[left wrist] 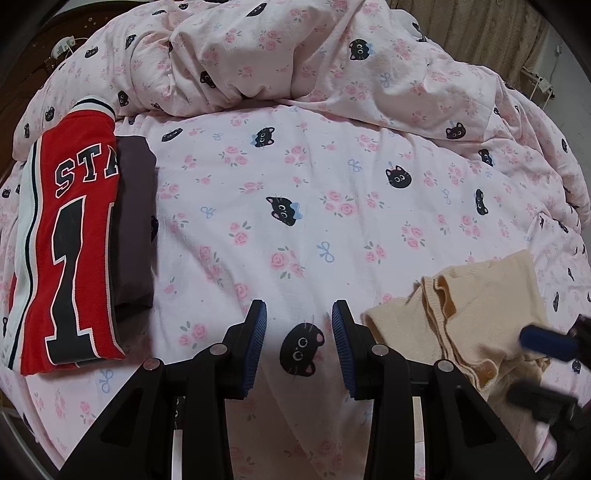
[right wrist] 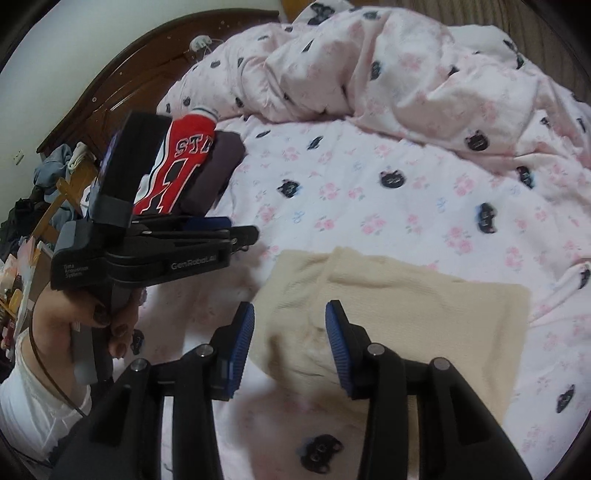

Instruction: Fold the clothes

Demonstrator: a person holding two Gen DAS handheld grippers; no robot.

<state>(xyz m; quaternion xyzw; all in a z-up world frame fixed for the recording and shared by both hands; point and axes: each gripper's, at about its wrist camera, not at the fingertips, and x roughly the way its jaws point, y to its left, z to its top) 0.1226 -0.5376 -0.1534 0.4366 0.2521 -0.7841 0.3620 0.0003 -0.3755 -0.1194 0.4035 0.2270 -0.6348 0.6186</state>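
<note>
A cream knit garment point(right wrist: 391, 314) lies folded on the pink sheet point(right wrist: 369, 192), partly under my right gripper point(right wrist: 290, 314), which hangs open above its near left part. In the left wrist view the same cream garment point(left wrist: 476, 314) sits at the lower right. My left gripper point(left wrist: 299, 314) is open over bare sheet with nothing between its fingers. In the right wrist view the left gripper point(right wrist: 236, 234) appears side-on, held by a hand point(right wrist: 110, 325). A folded red jersey point(left wrist: 74, 240) lies on a folded dark garment point(left wrist: 136, 229) at the left.
A bunched pink duvet point(left wrist: 295, 59) with cat print fills the far side of the bed. A dark wooden headboard point(right wrist: 122, 77) stands at the left, with clutter and a wooden chair point(right wrist: 55, 199) beyond the bed's edge. A curtain point(left wrist: 480, 29) hangs at the back right.
</note>
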